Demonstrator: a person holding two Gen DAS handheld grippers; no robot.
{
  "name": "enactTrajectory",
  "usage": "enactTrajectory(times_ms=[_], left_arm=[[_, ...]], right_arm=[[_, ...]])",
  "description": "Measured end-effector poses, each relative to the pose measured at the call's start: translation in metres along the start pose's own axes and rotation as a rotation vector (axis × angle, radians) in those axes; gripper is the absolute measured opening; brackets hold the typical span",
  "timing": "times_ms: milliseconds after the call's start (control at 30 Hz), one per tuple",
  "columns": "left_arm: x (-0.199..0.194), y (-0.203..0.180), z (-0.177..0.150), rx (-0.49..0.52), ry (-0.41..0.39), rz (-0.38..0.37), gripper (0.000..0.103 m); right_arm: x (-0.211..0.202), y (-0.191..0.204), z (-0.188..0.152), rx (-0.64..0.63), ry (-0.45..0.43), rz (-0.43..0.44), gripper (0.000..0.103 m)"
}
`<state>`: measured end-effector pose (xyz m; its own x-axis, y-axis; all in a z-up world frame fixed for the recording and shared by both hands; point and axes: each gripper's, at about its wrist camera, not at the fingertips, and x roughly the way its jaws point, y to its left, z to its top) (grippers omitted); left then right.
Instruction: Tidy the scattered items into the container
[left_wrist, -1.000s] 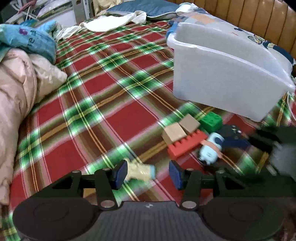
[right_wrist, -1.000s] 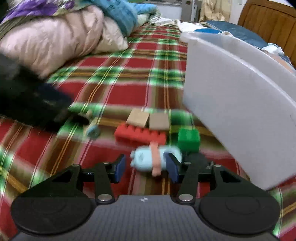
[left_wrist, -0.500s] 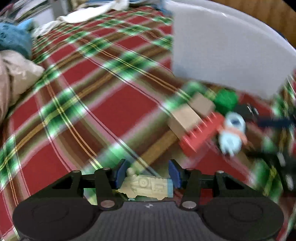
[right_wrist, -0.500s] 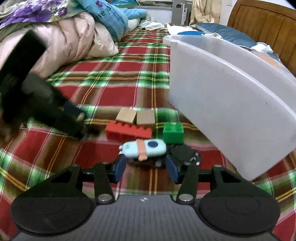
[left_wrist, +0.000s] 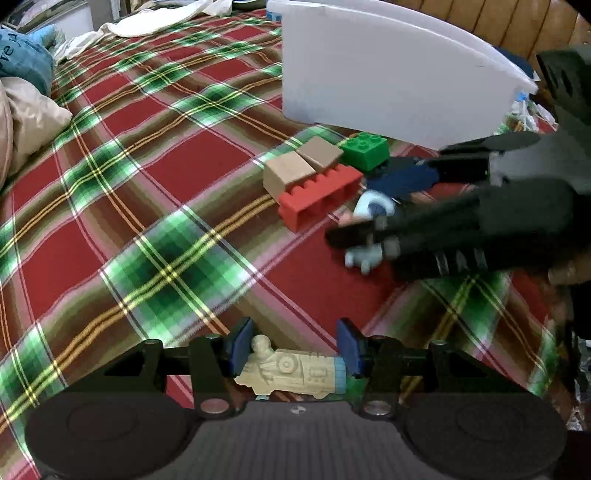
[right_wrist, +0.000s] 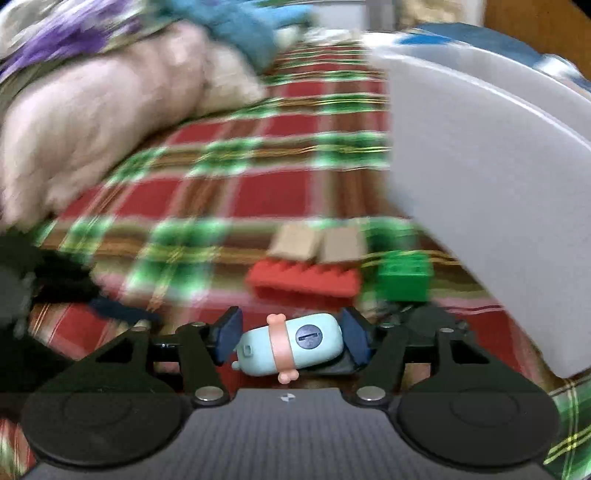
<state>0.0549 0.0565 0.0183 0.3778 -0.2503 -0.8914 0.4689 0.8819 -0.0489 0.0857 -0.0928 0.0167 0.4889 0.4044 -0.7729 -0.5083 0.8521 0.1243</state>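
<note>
My left gripper (left_wrist: 291, 354) is shut on a cream toy car (left_wrist: 291, 373) low over the plaid bedspread. My right gripper (right_wrist: 291, 338) is shut on a light-blue toy (right_wrist: 291, 345) with a pink band; in the left wrist view the right gripper (left_wrist: 373, 218) shows holding that toy (left_wrist: 367, 254) beside the blocks. A red brick (left_wrist: 319, 195), two tan blocks (left_wrist: 303, 166) and a green brick (left_wrist: 365, 149) lie in front of the white container (left_wrist: 388, 85). The right wrist view is blurred but shows the red brick (right_wrist: 303, 282), green brick (right_wrist: 404, 275) and container (right_wrist: 480, 184).
A black object (right_wrist: 424, 325) lies behind my right gripper's right finger. Pink and blue quilts (right_wrist: 92, 122) are heaped at the left. A wooden headboard (left_wrist: 480, 22) stands behind the container. White cloth (left_wrist: 155, 22) lies at the far end of the bed.
My left gripper has closed on the cream toy car. My right gripper has closed on the light-blue toy and is moving, blurring its view.
</note>
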Motion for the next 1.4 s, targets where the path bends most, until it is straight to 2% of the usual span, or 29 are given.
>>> enactTrajectory(times_ms=[167,400,567,633,767,1000,1067,1100,1167,1200,1233,1400], left_arm=[[-0.009,-0.006,-0.014,-0.001,0.008,-0.002,0.053],[-0.026,-0.012,-0.027,-0.028,-0.028,0.024,0.053],[-0.05,-0.012,-0.029,-0.058,-0.068,0.067,0.054],[-0.058,-0.012,-0.033,-0.121,-0.065,0.089,0.055],[-0.057,-0.016,-0.044,-0.328,-0.031,0.113,0.056],[-0.016,-0.008,-0.038,-0.677,0.034,0.168,0.056],[-0.006,-0.009,-0.031,-0.71,0.054,0.201,0.056],[-0.003,-0.009,-0.027,-0.707,0.053,0.217,0.055],[-0.002,-0.011,-0.02,-0.666,0.036,0.217,0.048],[-0.001,-0.013,-0.017,-0.62,0.033,0.206,0.036],[-0.001,-0.015,-0.013,-0.561,0.035,0.197,0.032],[-0.001,-0.024,-0.009,-0.239,0.067,0.137,0.027]], right_arm=[[-0.017,0.018,-0.022,-0.068,0.024,0.016,0.06],[-0.026,0.016,-0.031,0.003,0.048,-0.036,0.06],[-0.038,0.014,-0.035,0.004,0.013,-0.049,0.063],[-0.041,0.015,-0.037,-0.015,0.01,-0.07,0.063],[-0.044,0.015,-0.038,-0.012,0.003,-0.088,0.063],[-0.052,0.009,-0.044,-0.079,-0.014,-0.128,0.061],[-0.054,0.005,-0.047,-0.074,-0.008,-0.122,0.061],[-0.055,0.004,-0.048,-0.072,-0.005,-0.122,0.061],[-0.058,0.003,-0.051,-0.067,-0.002,-0.125,0.061],[-0.059,0.003,-0.053,-0.063,-0.001,-0.124,0.061],[-0.06,0.003,-0.054,-0.061,-0.001,-0.123,0.061],[-0.059,0.007,-0.057,-0.066,0.002,-0.106,0.059]])
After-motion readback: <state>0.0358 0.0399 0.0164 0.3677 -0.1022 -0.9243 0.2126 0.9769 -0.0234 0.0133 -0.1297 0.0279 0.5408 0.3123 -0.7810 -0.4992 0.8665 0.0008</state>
